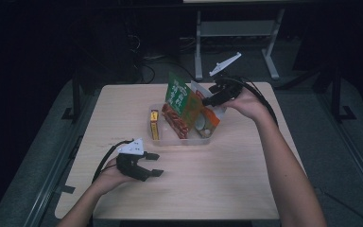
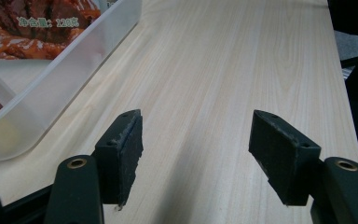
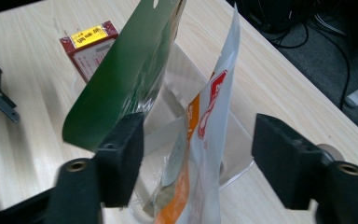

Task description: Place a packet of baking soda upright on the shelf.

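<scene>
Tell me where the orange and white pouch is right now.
The orange and white pouch stands in the clear bin's right end, beside the green pouch, between the right gripper's open fingers.

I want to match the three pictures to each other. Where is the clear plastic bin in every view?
High view: the clear plastic bin sits mid-table, holding upright packets.
Left gripper view: its rounded corner is at the upper left.
Right gripper view: its wall shows between the jaws, behind the packets.
Shared landmark: the red box with the yellow label.
</scene>
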{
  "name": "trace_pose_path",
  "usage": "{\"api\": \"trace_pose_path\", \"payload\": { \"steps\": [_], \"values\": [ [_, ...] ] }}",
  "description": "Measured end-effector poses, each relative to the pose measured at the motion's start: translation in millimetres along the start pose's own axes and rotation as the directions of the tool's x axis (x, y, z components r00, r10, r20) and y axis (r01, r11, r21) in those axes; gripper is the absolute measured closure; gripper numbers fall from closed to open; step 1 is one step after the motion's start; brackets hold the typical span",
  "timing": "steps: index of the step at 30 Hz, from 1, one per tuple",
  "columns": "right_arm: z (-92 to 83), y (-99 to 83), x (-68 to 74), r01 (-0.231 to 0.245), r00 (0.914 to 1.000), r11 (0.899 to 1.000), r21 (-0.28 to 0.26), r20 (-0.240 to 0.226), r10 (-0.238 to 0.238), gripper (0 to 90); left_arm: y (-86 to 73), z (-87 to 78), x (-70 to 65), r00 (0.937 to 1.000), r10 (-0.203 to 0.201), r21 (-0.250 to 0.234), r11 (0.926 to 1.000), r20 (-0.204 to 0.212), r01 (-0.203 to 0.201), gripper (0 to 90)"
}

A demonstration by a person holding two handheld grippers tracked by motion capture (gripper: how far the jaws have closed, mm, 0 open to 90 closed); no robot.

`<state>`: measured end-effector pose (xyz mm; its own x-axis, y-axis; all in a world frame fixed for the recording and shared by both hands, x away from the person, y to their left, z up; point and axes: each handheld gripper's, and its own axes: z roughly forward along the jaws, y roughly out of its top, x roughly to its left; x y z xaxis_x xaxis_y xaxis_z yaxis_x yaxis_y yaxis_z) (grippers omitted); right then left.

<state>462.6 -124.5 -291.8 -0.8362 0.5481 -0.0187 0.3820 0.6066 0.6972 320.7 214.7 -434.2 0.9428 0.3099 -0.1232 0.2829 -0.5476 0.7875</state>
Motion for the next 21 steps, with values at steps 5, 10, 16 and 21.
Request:
{"api": "trace_pose_path", "payload": {
  "steps": [5,10,16,21],
  "values": [
    [-12.1,-11.9,1.8,-0.019,0.9998,0.999,-0.038,0.007,0.020,31.8,-0.5,0.0,2.0,1.0000,0.003,0.009,1.0000,-0.006,-0.003,31.7],
    [-27.0,-23.1,5.5,-0.045,0.9989,0.996,-0.082,-0.018,0.044,29.0,0.7,-0.5,0.0,0.9998,-0.004,0.030,0.9995,-0.019,0.005,26.3],
    [-42.4,-35.5,11.0,-0.046,0.9987,0.991,-0.125,0.014,0.048,29.8,0.5,-1.2,-1.1,0.9997,-0.007,0.053,0.9986,-0.024,0.008,23.7],
    [-53.5,-46.9,16.5,-0.055,0.9984,0.986,-0.161,0.008,0.056,29.5,0.9,-2.1,-2.2,0.9996,-0.009,0.061,0.9981,-0.028,0.011,23.4]
  ]
}}
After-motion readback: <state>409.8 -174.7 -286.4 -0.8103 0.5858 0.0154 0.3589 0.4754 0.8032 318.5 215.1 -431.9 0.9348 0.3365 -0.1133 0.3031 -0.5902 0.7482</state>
